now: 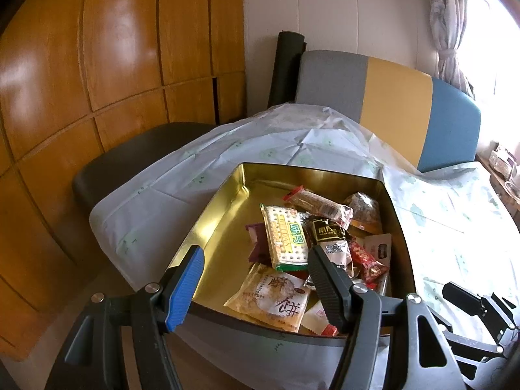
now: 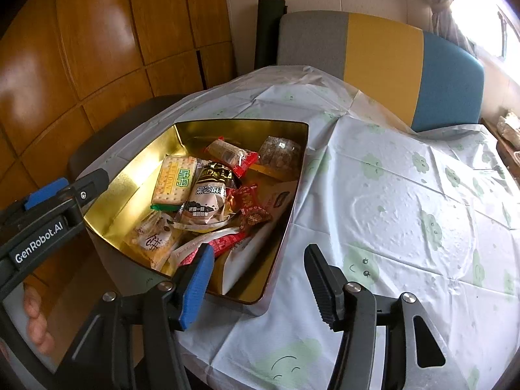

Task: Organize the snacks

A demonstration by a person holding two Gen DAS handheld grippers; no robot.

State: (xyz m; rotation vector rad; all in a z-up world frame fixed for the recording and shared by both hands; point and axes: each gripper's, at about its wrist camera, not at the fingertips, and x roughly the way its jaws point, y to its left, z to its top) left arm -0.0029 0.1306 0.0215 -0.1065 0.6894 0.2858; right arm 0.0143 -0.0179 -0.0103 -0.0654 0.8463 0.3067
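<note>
An open gold-lined tin [image 1: 211,201] [image 2: 136,175] sits on the table at its left edge and holds several wrapped snacks. Among them are a green-and-cream cracker pack [image 1: 286,237] [image 2: 174,178], a yellow cake packet [image 1: 273,295] [image 2: 152,237], a red-ended bar [image 1: 317,203] [image 2: 230,154] and a black-and-white packet [image 2: 208,195]. My left gripper [image 1: 255,252] hovers open over the tin's near side, nothing between its fingers. My right gripper [image 2: 258,250] is open above the tin's near right corner, its pads touching nothing.
A white tablecloth with green clouds [image 2: 406,195] covers the table. A grey, yellow and blue chair back [image 2: 383,52] stands behind it, with a dark seat [image 1: 130,162] and wooden panels [image 1: 97,65] to the left. A hand [image 2: 35,318] holds the left gripper's body.
</note>
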